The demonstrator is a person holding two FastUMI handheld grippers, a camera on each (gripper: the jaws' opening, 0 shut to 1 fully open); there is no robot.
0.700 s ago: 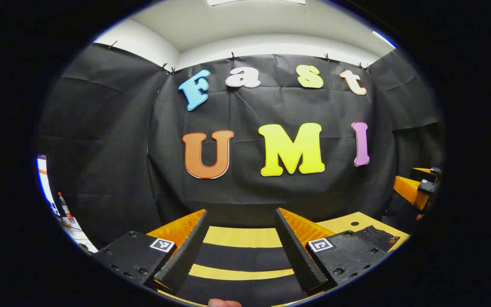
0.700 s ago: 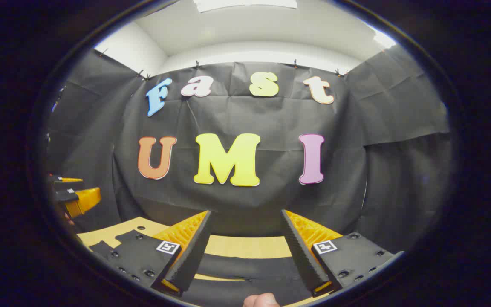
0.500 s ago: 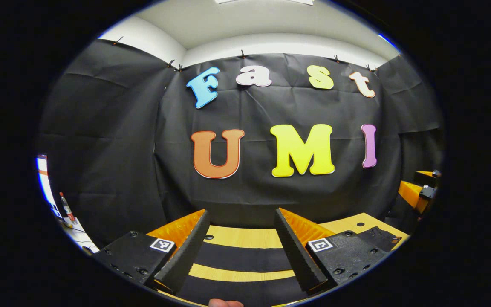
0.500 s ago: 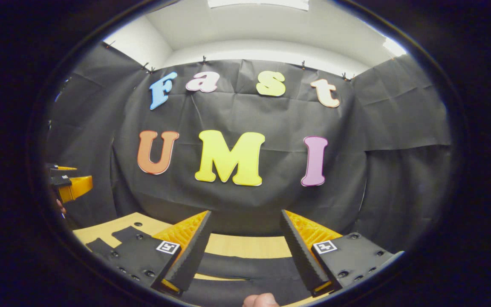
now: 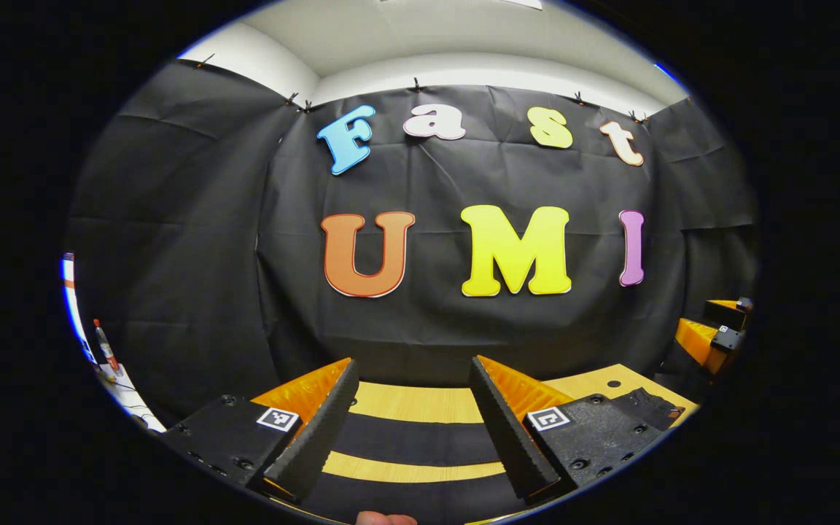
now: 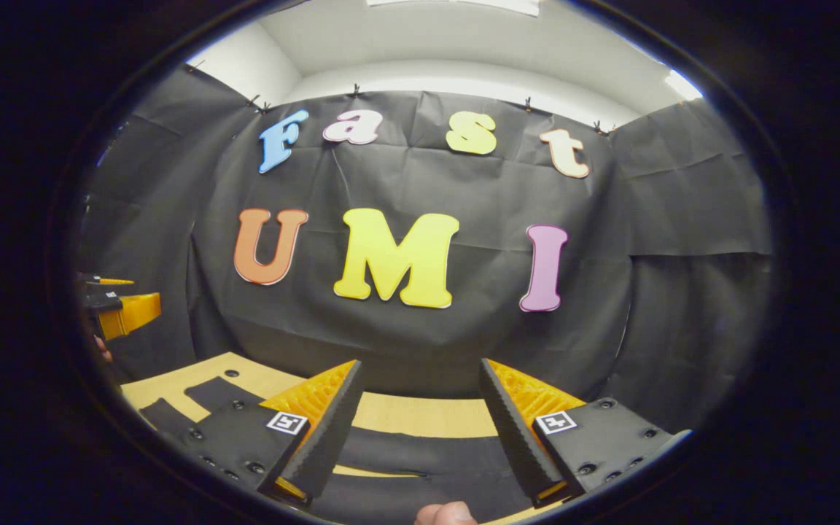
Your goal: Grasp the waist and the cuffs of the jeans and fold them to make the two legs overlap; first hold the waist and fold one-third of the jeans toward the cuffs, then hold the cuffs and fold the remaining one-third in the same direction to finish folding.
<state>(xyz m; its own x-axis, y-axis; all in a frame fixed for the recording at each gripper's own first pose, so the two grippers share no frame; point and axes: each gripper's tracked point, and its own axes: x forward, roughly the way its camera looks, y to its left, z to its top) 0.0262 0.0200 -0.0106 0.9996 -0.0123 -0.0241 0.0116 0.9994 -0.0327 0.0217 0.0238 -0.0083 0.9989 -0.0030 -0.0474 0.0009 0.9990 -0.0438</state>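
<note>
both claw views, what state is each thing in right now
left claw: open, empty, held above the table
right claw: open, empty, held above the table
jeans: dark, lying flat on the table, not gripped, two legs apart with table showing between
table: wooden, jeans spread across it

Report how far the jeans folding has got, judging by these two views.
Done: nothing that shows. The dark jeans lie spread on the wooden table, both legs apart with table between them.
In hand: nothing gripped. The left tongs and right tongs both hover open above the cloth.
Left: overlapping the legs, then both one-third folds.
</note>
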